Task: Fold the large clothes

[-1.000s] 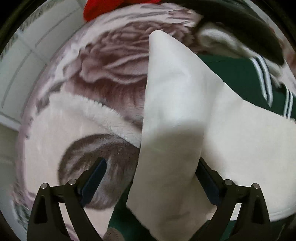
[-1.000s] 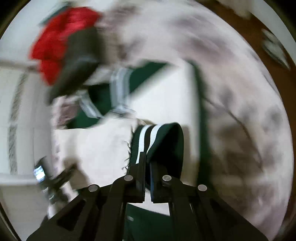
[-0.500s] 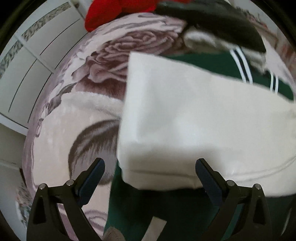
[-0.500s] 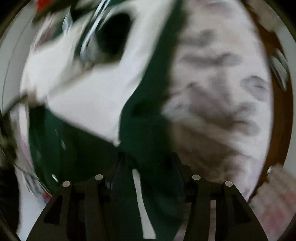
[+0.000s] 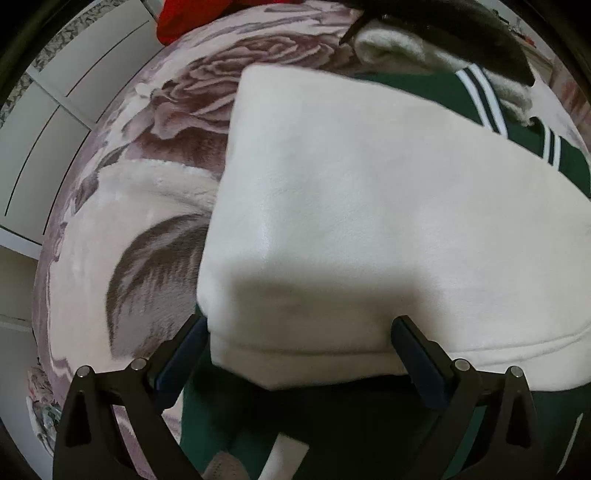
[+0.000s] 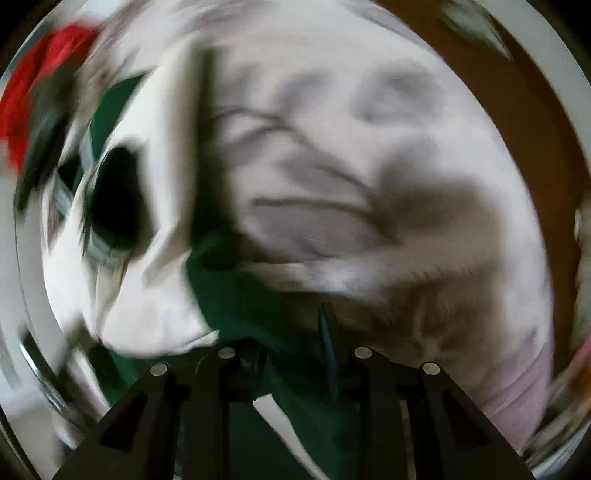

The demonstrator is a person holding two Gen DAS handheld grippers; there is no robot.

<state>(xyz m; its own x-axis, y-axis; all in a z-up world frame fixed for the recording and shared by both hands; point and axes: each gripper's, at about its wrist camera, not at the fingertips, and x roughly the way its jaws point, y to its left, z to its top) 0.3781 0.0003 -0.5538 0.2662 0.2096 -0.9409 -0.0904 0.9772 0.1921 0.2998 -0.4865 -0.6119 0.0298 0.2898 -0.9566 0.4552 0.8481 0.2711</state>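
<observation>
Fingers [image 5: 184, 354] of the left gripper [image 5: 299, 350] are spread wide, w/ the folded cream edge of the garment [image 5: 362, 221] sitting between them; pads don't seem to press on it, so nothing is pinched. Right gripper [image 6: 288, 343] has its jaws partway apart and closing, w/ green fabric of the same garment [image 6: 240, 295] bunched between them; frame is too blurred to say if the pads actually bite.

Vs a second ago: left view had a narrow cream flap standing up between the fingers; now that flap is laid over as a broad cream panel w/ a rounded fold at the near edge. Right gripper was clamped on the striped green cuff back then; that cuff is out of the jaws now, and the gripper has dropped lower, close to the cloth.

Garment lies on the floral blanket [image 5: 122, 229], a cream and green top w/ white stripes. In the left view its long axis runs from near-left to far-right, striped green part at the far-right end. Red cloth [image 5: 177, 18] and a dark item [image 5: 461, 33] sit beyond it at the far edge.

Both grippers point steeply down at the bed, left one right over the fold edge.
</observation>
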